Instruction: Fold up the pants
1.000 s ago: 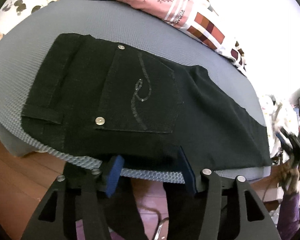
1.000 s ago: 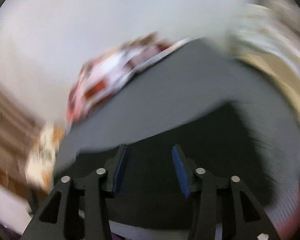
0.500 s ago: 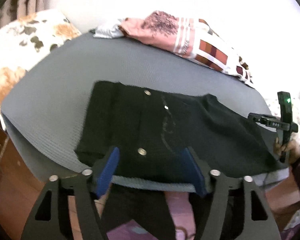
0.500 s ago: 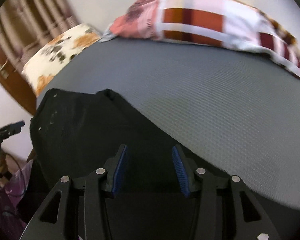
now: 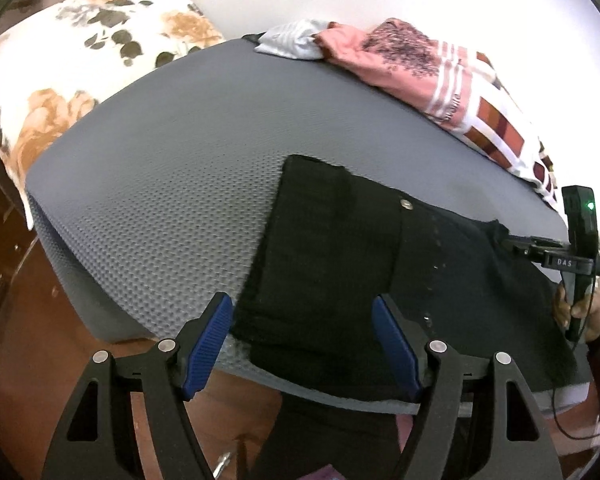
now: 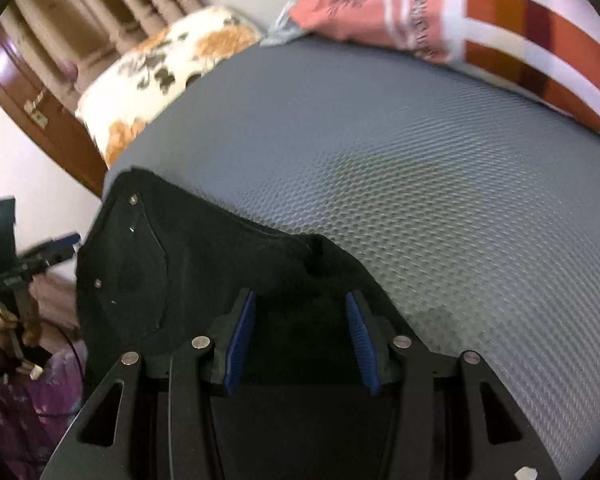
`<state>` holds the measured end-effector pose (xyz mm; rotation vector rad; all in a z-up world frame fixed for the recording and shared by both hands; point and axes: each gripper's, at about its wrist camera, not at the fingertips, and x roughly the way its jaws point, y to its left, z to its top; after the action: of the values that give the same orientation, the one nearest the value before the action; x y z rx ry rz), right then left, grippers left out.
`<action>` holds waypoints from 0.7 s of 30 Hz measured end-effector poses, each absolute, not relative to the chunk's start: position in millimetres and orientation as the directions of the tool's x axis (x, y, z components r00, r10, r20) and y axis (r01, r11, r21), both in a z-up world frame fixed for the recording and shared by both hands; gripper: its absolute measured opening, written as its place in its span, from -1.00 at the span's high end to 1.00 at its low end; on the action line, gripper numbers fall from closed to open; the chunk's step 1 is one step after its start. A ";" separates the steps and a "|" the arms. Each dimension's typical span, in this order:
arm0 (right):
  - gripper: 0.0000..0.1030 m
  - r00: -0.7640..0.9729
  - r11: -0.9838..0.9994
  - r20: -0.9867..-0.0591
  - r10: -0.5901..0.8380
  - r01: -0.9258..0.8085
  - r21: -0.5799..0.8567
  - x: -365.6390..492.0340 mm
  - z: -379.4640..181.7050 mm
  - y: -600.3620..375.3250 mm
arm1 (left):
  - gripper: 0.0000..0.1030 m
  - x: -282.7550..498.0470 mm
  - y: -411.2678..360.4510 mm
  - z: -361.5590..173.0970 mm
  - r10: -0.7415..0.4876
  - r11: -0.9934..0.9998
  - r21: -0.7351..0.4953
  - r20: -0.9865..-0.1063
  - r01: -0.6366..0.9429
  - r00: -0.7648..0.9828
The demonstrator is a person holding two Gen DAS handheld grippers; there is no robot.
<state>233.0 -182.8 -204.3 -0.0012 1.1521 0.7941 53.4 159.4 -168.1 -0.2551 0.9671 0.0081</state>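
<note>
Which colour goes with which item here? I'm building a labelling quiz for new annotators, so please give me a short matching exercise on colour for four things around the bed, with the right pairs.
Column one:
1. pants
2. mattress cover
3. pads of the left claw
4. rolled bedding at the far left end of the bed

Column two:
a. blue
b. white with orange and dark flowers
c. black
d. grey

Right pairs: 1-c, 2-d, 3-a, 4-b.
</note>
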 end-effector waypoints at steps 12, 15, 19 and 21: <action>0.85 0.247 0.740 -0.777 0.579 -0.559 0.374 228.4 -186.2 -175.9 | -0.42 62.2 163.7 -181.3 -0.111 0.970 -0.208 -0.842 -0.128 0.529; 0.89 0.297 0.775 -0.762 0.576 -0.495 0.393 241.6 -186.1 -186.8 | -0.43 62.3 165.3 -180.3 -0.106 0.969 -0.207 -0.839 -0.134 0.535; 0.95 0.285 0.796 -0.770 0.571 -0.423 0.434 259.3 -204.8 -197.2 | -0.48 63.4 171.4 -184.8 -0.109 0.961 -0.225 -0.841 -0.160 0.530; 0.95 0.287 0.803 -0.784 0.550 -0.439 0.403 259.0 -209.3 -192.0 | -0.48 64.3 173.3 -185.6 -0.109 0.959 -0.229 -0.842 -0.167 0.528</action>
<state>259.0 -192.0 -209.3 0.1173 1.0959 0.6626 64.3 173.3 -185.6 -0.2981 1.0180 0.0350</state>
